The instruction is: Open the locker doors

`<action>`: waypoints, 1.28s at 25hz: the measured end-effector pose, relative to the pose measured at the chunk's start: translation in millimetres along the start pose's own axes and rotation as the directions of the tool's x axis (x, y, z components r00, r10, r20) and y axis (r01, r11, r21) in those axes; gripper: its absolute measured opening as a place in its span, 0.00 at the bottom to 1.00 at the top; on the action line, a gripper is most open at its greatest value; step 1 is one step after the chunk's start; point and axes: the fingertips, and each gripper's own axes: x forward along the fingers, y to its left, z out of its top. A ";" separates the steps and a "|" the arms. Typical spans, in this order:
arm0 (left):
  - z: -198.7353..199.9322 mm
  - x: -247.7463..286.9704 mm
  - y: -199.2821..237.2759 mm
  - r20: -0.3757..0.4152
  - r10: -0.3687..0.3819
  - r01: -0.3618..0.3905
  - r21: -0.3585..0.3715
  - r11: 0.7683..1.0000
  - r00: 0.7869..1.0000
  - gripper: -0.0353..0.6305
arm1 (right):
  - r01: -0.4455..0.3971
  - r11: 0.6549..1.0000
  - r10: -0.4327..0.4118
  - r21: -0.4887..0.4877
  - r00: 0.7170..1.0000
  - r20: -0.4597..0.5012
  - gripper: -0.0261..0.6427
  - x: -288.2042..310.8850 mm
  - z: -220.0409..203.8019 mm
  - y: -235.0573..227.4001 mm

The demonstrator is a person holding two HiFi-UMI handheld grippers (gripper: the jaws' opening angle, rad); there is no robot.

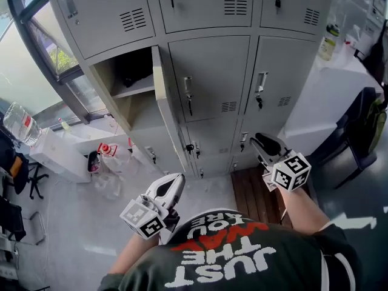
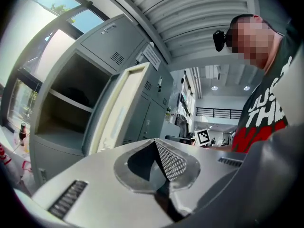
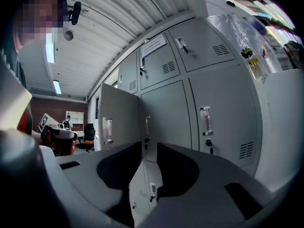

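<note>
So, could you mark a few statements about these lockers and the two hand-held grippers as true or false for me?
1. One grey metal locker door stands open. True.
2. That door belongs to the right-hand column. False: it is in the left-hand column.
3. A shelf sits inside the open compartment. True.
4. The right gripper is clamped on a handle. False: its jaws stand apart and empty, touching nothing.

Dark green T-shirt, white and red lettering, white-striped sleeve
</note>
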 end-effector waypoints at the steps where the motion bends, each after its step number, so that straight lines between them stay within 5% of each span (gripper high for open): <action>1: -2.7 19.3 -10.2 0.001 0.002 -0.002 0.005 1.000 1.000 0.05 | -0.008 1.000 0.008 -0.012 1.000 0.000 0.21 -3.1 3.6 -17.6; 12: -35.9 151.8 -49.0 -0.085 0.087 -0.084 0.038 0.996 0.993 0.05 | -0.069 0.996 0.071 -0.056 0.997 0.033 0.21 32.2 44.5 -129.4; 32: -25.7 136.7 -28.5 -0.120 0.016 -0.010 0.047 0.999 0.993 0.05 | 0.174 0.982 -0.177 -0.071 0.984 -0.029 0.31 134.9 51.9 -191.7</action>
